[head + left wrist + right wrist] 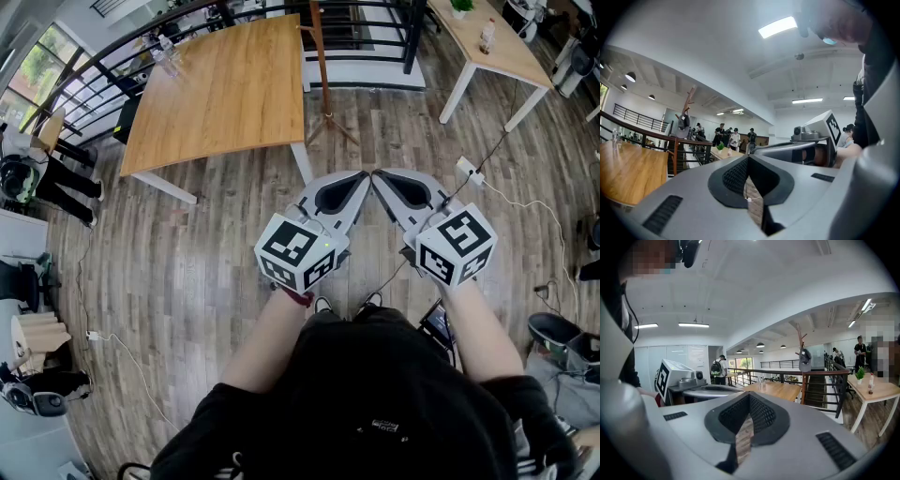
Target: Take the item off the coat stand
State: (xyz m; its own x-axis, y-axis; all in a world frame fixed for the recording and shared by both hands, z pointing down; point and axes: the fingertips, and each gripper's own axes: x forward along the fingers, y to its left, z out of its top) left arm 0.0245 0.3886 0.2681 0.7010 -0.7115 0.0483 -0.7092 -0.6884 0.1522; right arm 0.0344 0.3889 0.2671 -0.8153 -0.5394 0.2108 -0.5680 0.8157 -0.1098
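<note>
A wooden coat stand [322, 66] rises from the plank floor beyond the big table. A grey cap [683, 123] hangs on it, and the right gripper view shows that cap [804, 360] too. In the head view the cap is not visible. My left gripper [362, 176] and right gripper [377, 176] are held side by side at waist height, tips almost touching, well short of the stand. Both are shut with nothing between the jaws, as their own views confirm for the left gripper [748, 157] and the right gripper [749, 394].
A large wooden table [225, 84] stands left of the stand, backed by a black railing [141, 42]. A white-legged desk [487, 47] is at the right. Cables and a power strip [466, 169] lie on the floor. Several people [723, 136] stand far off.
</note>
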